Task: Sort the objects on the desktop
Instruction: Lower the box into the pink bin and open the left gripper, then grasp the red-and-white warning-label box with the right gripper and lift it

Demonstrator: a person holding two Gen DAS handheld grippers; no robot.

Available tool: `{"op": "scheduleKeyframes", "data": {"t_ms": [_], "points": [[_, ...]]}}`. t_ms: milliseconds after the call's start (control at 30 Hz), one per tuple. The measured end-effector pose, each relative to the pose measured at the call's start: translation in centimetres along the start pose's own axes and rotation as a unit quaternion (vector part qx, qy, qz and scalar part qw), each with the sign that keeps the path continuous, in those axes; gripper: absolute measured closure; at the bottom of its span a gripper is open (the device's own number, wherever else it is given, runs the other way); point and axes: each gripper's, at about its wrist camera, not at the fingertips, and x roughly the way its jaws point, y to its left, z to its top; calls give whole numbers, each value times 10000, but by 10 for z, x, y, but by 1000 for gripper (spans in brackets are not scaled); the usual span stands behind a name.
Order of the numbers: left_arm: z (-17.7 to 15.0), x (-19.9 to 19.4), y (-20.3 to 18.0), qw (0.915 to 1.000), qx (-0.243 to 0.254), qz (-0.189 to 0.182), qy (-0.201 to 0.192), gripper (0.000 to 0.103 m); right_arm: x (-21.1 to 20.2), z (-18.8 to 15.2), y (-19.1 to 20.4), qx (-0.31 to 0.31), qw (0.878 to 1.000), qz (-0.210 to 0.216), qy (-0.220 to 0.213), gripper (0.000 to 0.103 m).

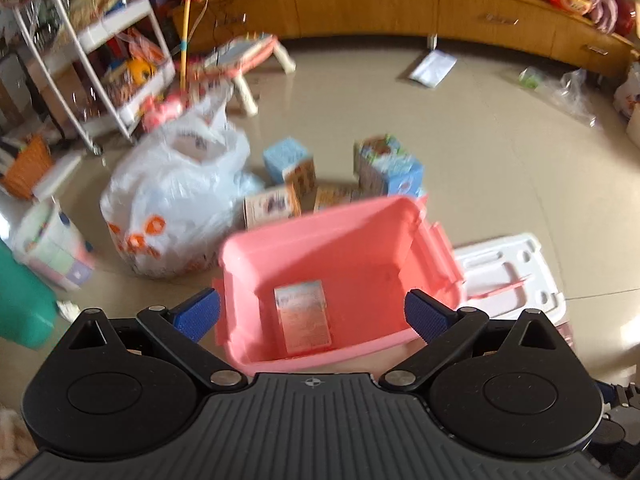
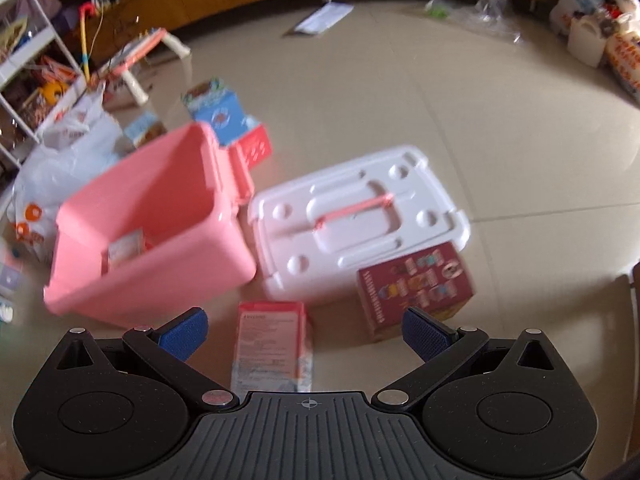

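Observation:
An open pink bin [image 1: 320, 240] stands on the floor with one flat box [image 1: 305, 314] lying inside it. My left gripper [image 1: 312, 314] is open and empty, above the bin's near rim. In the right wrist view the pink bin [image 2: 160, 276] is at the left, its white lid [image 2: 352, 216] beside it. My right gripper [image 2: 306, 334] is open and empty, just above a pink-and-white box [image 2: 272, 348] on the floor. A maroon box [image 2: 416, 288] lies to its right by the lid.
Several small boxes [image 1: 384, 164] stand behind the bin. A white plastic bag [image 1: 176, 204] sits at its left, a white shelf rack [image 1: 100, 60] further back. A wooden cabinet [image 1: 400, 4] runs along the far wall. A white jug [image 2: 584, 40] stands far right.

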Motion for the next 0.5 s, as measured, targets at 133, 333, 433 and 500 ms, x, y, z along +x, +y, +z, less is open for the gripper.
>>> {"op": "scheduleKeyframes", "data": {"t_ms": [133,333,433,500], "points": [[-4,27,3,9998,-91,-16,165,2,26,-11,17,-278,9995,-68,166,0],[-3,61,12,9978,-311,-139,569,2,73,-25,46,-761,9956,-254,479,9],[-9,77,17,9961,-320,-130,815,2,96,-27,52,-859,9930,-420,696,9],[-12,84,22,9936,-385,-198,1047,2,110,-30,53,-867,9918,-472,809,9]]}}
